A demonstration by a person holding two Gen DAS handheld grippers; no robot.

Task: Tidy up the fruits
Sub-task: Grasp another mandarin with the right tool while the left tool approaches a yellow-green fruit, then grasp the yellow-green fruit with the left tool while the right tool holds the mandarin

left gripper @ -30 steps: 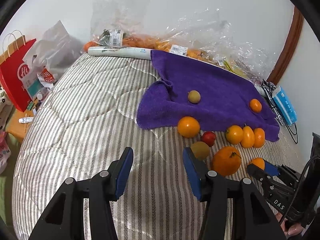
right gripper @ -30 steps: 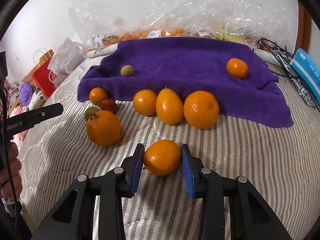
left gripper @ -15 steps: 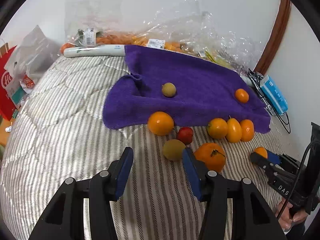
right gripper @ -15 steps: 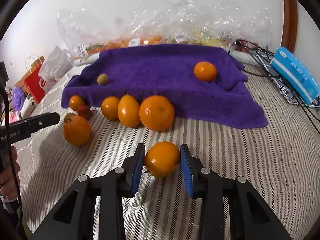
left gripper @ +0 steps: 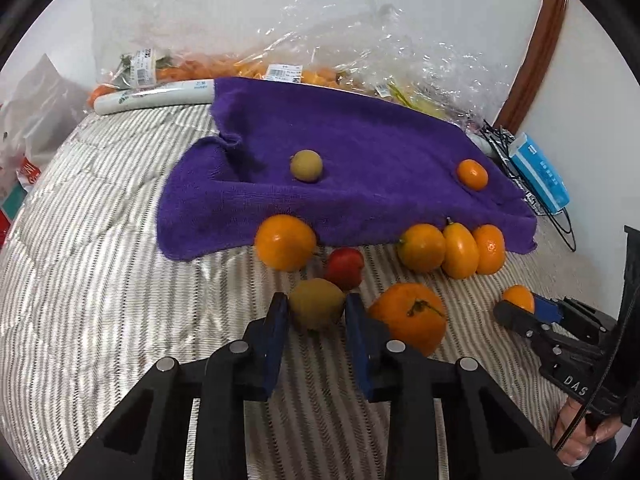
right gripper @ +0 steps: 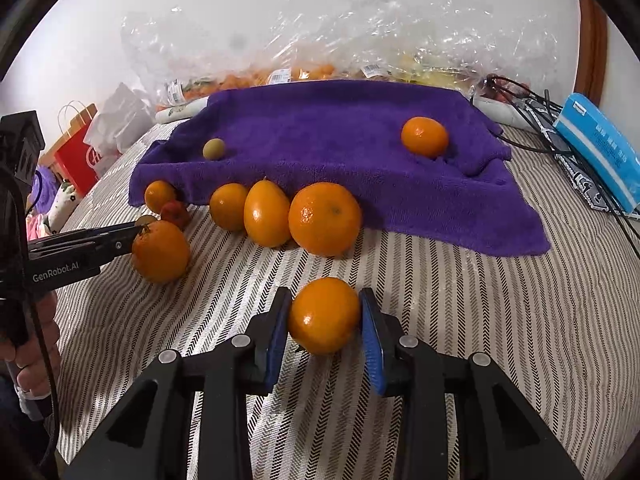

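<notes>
Left hand-held gripper (left gripper: pixel 316 314) closed on a green fruit (left gripper: pixel 316 307) on the bed (left gripper: pixel 100 300), beside red fruit (left gripper: pixel 344 268). Right hand-held gripper (right gripper: pixel 325 320) clamps an orange (right gripper: pixel 323 314) just above bed, near purple towel (right gripper: pixel 340 140).

towel (right gripper: pixel 340 136): fuzzy purple cloth | oranges (right gripper: pixel 325 218): glossy peel | bags (left gripper: pixel 360 40): crinkled clear plastic

Olive-green fruit (left gripper: pixel 316 307) and orange (right gripper: pixel 324 315) each between gripper fingers, others beside purple towel (left gripper: pixel 360 168)

A striped quilted bed (left gripper: pixel 100 280) meets a white wall (left gripper: pixel 400 8) (brown wooden trim (left gripper: pixel 532 56) at right).
</notes>
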